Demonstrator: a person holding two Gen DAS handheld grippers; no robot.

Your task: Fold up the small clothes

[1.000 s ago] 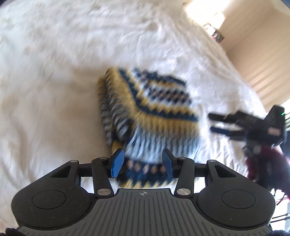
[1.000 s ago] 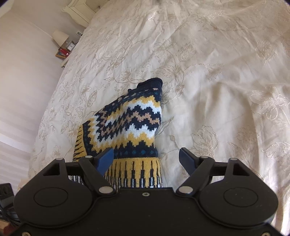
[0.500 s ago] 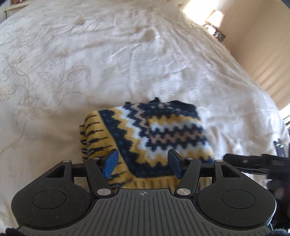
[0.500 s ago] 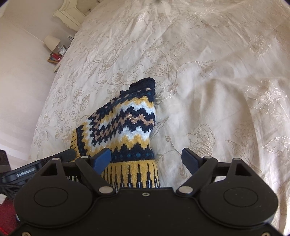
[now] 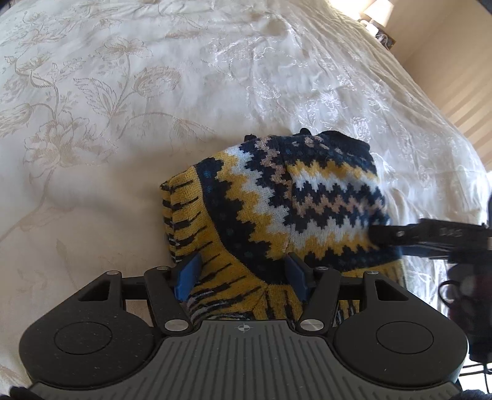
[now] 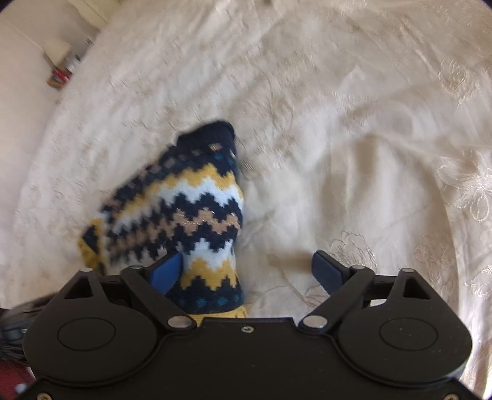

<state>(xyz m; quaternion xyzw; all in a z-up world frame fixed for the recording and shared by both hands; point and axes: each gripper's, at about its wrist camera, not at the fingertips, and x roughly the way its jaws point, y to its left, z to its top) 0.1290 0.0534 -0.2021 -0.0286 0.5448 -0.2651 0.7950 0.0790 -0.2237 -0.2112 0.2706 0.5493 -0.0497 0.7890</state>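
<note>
One knitted sweater (image 5: 286, 209) lies folded on the bed, a small one with navy, white, tan and yellow zigzag bands and a yellow hem striped in black. It is the only garment in view. It rests on a cream bedspread (image 5: 123, 123) woven with a pale flower pattern.

Two claws are over it. The left claw (image 5: 240, 277) stands about half open, its two blue pads straddling the near hem of the sweater; the knit lies between them, and I cannot tell whether the pads touch it. The right claw (image 6: 246, 270) is spread wide and its jaws are opening; its left pad is at the sweater's right edge, its right pad over bare bedspread, with nothing gripped. In the left wrist view the right claw's black fingers (image 5: 396, 235) reach in from the right, across the sweater's far corner.

Around the bed: one lamp (image 5: 376, 12) with a pale shade stands beyond the far corner, beside a striped wall (image 5: 461, 107). In the blurred right wrist view, a small shelf (image 6: 61, 74) with red items sits at the left edge.
</note>
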